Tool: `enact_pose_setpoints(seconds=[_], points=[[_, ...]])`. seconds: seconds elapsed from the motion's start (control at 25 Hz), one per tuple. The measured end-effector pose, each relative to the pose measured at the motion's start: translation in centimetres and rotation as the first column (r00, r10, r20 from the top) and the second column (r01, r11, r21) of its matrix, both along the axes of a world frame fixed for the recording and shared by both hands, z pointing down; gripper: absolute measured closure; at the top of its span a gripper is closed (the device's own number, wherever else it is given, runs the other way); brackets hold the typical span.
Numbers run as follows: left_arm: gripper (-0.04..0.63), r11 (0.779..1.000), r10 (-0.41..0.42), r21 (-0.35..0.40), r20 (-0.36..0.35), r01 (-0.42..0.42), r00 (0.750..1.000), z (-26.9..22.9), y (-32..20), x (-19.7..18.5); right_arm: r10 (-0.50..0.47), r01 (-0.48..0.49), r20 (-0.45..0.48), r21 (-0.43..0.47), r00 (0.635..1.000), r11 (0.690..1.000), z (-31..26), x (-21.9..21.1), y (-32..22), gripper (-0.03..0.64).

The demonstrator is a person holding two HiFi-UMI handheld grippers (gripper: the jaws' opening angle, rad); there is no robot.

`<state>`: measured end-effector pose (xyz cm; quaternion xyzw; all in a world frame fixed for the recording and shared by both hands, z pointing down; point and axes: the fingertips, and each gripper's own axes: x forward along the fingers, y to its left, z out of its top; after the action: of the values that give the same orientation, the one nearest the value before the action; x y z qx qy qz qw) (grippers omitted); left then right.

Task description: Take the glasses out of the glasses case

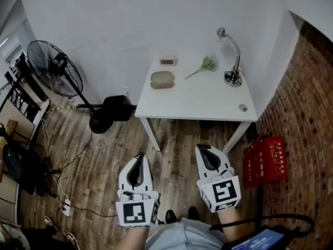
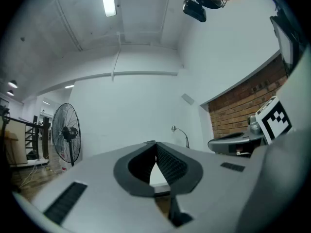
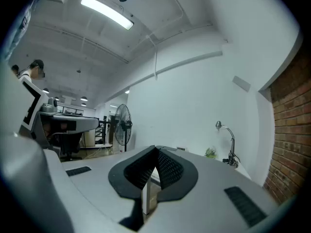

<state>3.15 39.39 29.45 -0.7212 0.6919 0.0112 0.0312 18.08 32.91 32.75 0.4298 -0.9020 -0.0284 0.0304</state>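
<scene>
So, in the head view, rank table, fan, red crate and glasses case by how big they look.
1. table, largest
2. fan, counting its stand
3. red crate
4. glasses case, smallest

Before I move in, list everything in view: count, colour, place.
table: one, white, against the wall.
glasses case: one, beige, table's far left.
small device: one, pinkish, behind the case.
sprig: one, green, table's far middle.
desk lamp: one, silver, table's far right.
fan: one, black, floor at left.
crate: one, red, floor right of table.
left gripper: one, white, jaws shut, empty, short of table.
right gripper: one, white, jaws shut, empty.
</scene>
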Motion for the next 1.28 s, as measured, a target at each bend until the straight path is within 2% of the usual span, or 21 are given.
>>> enact_pose_setpoints(seconds=[0.28, 0.4, 0.44, 0.48, 0.52, 1.0, 1.28], points=[[0.589, 1.0, 0.005, -0.008, -0.008, -0.005, 1.0, 0.5, 0.0, -0.1, 0.005, -0.005, 0.003, 0.004, 1.0, 1.0, 0.2, -0.2, 0.0, 0.603], [0.589, 1.0, 0.006, -0.008, -0.007, -0.006, 1.0, 0.6, 0.0, -0.7, 0.025, -0.025, 0.031, 0.017, 0.999, 1.0, -0.2, -0.1, -0.1, 0.601], [0.589, 1.0, 0.006, -0.008, -0.007, -0.006, 1.0, 0.6, 0.0, -1.0, 0.021, -0.021, 0.044, 0.011, 0.999, 1.0, -0.3, -0.3, -0.1, 0.545], [0.589, 1.0, 0.006, -0.007, -0.007, -0.006, 1.0, 0.6, 0.1, -1.3, 0.013, -0.013, 0.052, 0.003, 0.999, 1.0, -0.4, -0.6, -0.2, 0.392], [0.589, 1.0, 0.008, -0.006, -0.008, -0.008, 1.0, 0.7, 0.1, -1.6, 0.01, -0.01, 0.054, 0.002, 0.998, 1.0, -0.5, -0.8, -0.3, 0.371], [0.589, 0.999, 0.054, 0.004, -0.012, -0.054, 0.998, 1.4, -0.2, -6.4, 0.095, -0.096, 0.031, 0.044, 0.995, 0.994, -0.8, -3.9, -0.8, 0.373], [0.589, 0.997, 0.071, -0.033, -0.024, -0.072, 0.997, 2.9, -2.0, -8.2, 0.112, -0.113, 0.025, 0.031, 0.993, 0.993, -0.4, -5.5, -2.2, 0.38]])
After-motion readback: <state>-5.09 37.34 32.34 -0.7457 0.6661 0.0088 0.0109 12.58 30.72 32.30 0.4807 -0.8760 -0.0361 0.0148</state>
